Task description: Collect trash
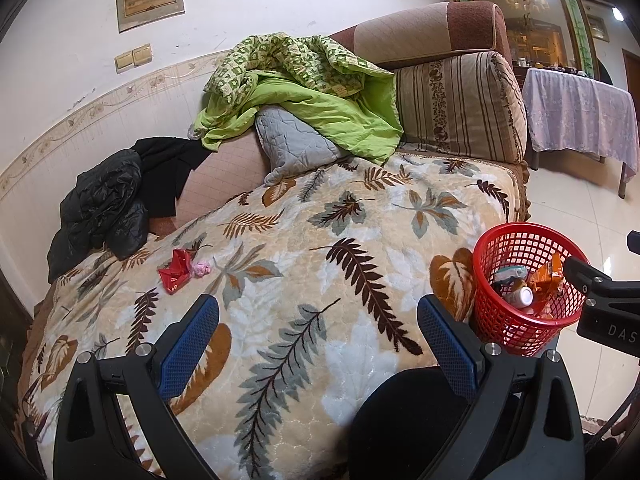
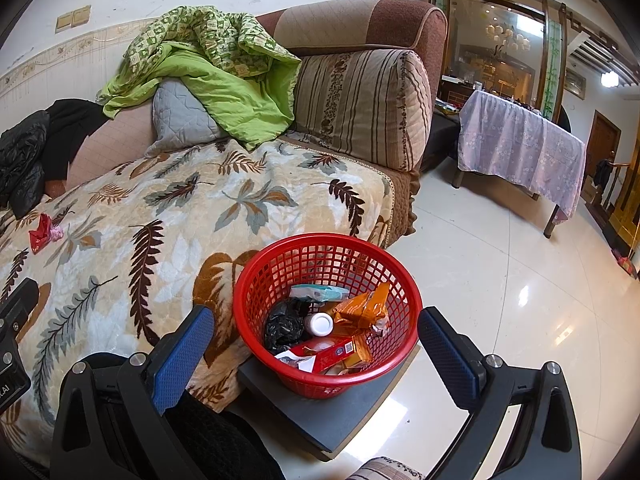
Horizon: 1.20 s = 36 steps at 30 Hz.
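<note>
- The red basket (image 2: 327,316) is sitting on a dark board beside the sofa, already holding wrappers and a bottle.
- A red wrapper (image 1: 175,271) and pink scrap (image 1: 201,268) are still lying on the leaf-print blanket (image 1: 304,240).
- The left claw (image 1: 318,344) and right claw (image 2: 316,356) are both hanging spread, gripping nothing.

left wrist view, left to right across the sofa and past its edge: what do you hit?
black jacket → red wrapper → pink scrap → grey pillow → striped cushion → red basket → right gripper
</note>
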Available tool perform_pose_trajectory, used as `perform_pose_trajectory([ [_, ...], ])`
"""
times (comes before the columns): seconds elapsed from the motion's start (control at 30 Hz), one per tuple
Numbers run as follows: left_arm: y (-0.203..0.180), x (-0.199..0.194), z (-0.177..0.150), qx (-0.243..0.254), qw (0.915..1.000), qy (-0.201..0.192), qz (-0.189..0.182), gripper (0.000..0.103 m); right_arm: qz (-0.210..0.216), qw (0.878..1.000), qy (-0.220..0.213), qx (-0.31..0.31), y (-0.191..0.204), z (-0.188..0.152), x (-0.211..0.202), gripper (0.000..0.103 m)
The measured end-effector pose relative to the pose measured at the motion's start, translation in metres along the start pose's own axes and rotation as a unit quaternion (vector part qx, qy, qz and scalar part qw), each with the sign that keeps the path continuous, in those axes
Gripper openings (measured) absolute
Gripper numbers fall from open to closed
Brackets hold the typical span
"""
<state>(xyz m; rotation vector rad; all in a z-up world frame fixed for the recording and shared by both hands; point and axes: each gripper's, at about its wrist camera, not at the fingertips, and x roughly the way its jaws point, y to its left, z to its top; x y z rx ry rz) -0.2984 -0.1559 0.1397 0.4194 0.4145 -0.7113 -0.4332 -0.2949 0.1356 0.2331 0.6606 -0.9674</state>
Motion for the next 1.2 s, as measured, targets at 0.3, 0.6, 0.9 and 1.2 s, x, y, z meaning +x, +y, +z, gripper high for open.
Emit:
perform_pose_trajectory([
  [0.3,0.000,0.000,0.000,0.000,1.0000,0.000,0.000,0.099,0.001,1.000,0.000,-0.001,0.001,0.000,0.001,0.103],
  [0.6,0.019,0.010,-0.005,-0.035,0.9990,0.027,-0.008,0.099,0.049,0.998,0.001,-0.028,0.015,0.006,0.013,0.103],
  [0.9,0.182,0.075,-0.055,-0.231,0.9501,0.164,0.131,0.099,0.158,0.975,-0.032,-0.155,0.135,0.063,0.037,0.103],
  [1.2,0.269,0.149,-0.105,-0.302,0.9133,0.229,0.149,0.099,0.231,0.946,0.085,-0.212,0.306,0.058,0.139,0.103],
])
